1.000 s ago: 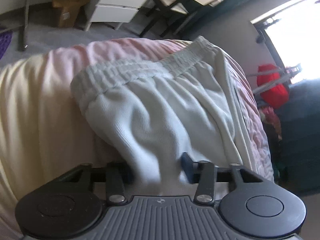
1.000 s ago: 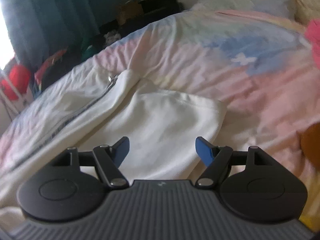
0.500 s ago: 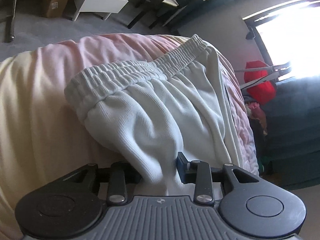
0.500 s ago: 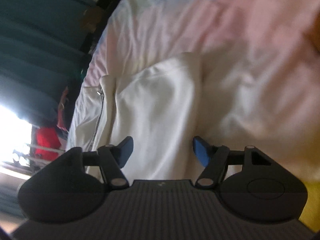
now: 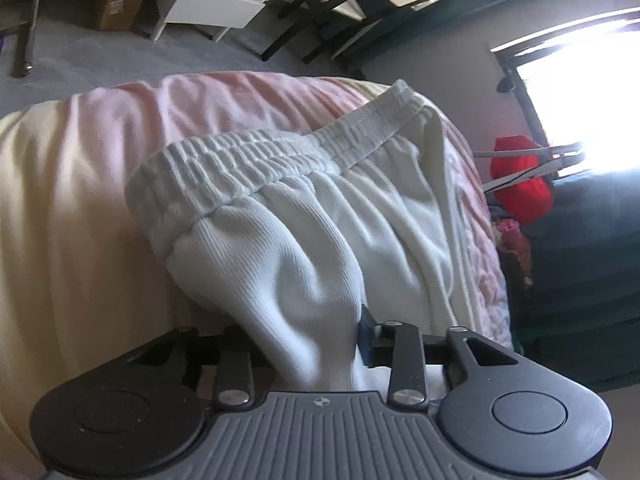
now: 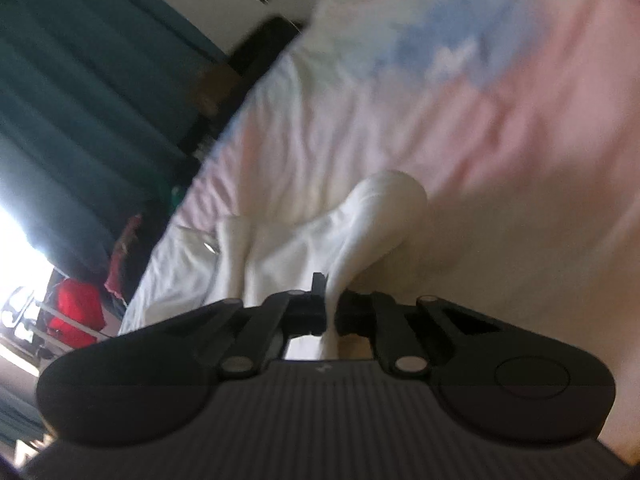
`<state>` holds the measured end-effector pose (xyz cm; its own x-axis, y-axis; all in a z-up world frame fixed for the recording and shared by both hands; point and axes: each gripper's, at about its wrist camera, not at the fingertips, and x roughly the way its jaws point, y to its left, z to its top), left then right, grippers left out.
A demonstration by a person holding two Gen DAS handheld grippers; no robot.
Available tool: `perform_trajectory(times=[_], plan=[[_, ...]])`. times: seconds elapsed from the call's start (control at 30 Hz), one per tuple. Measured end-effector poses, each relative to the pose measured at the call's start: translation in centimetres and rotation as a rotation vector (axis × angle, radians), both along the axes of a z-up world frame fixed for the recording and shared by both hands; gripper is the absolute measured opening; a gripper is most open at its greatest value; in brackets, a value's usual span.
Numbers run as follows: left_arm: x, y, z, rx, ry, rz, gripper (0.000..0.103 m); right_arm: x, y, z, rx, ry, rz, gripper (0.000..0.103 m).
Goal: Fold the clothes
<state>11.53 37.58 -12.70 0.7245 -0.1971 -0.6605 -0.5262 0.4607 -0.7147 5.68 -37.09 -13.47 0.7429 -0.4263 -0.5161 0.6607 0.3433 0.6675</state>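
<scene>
White sweatpants (image 5: 304,240) lie on the bed, and I have them at both ends. At the bottom centre of the left view, my left hand-held gripper (image 5: 308,344) is pinching a thick bunch of the ribbed fabric just below the waistband (image 5: 256,160); one blue pad shows at the right of the bunch, the other is buried in cloth. In the right view, my right hand-held gripper (image 6: 330,312) is pressed nearly together on a thin pulled-up ridge of the same white cloth (image 6: 360,232), low in the middle of the frame. That view is blurred, so I cannot tell exactly which part of the garment this is.

Beyond the left pinch, the elastic waistband runs from centre left to upper right of the frame, over the rounded edge of the pink-and-cream bedspread (image 5: 80,200). Beyond the right pinch, the rest of the garment spreads toward the lower left, with a small metal fitting (image 6: 210,246) on it, perhaps a zip pull.

I judge that this is the lift for a fold: both grips are set and nothing is laid over yet. The next move calls for raising both ends together, keeping the cloth taut between them, then carrying one end over the other and setting the edges in line.

Farther off: white drawers (image 5: 224,0) and a cardboard box (image 5: 116,4) at the top of the left view, something red (image 5: 520,184) by the bright window, and dark teal curtains (image 6: 80,100). The box bears a label, too small to read; I can make out no other writing.
</scene>
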Motion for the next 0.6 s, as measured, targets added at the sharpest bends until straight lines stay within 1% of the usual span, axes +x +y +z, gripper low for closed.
perform_trajectory(times=[0.1,0.17,0.33,0.4,0.5,0.6], plan=[[-0.7,0.3,0.4,-0.019,-0.047,0.005,0.021,-0.2,0.6,1.6,-0.075,-0.021,0.023,0.006],[-1.4,0.2,1.1,-0.006,-0.097,0.009,0.018,-0.6,0.9,2.2,-0.106,-0.018,0.029,0.006],[-4.6,0.1,3.7,0.034,-0.239,0.036,0.016,-1.9,1.1,3.7,-0.126,-0.042,0.005,0.006],[-5.4,0.0,4.9,0.063,-0.281,0.030,0.015,-2.2,1.2,4.6,-0.141,-0.053,-0.006,0.006],[-4.8,-0.6,6.6,0.115,-0.308,0.017,0.015,-1.7,1.4,6.3,-0.163,-0.081,-0.001,0.006],[-2.9,-1.4,8.3,0.159,-0.317,0.009,0.015,0.9,1.2,8.5,-0.188,-0.083,0.019,0.006]])
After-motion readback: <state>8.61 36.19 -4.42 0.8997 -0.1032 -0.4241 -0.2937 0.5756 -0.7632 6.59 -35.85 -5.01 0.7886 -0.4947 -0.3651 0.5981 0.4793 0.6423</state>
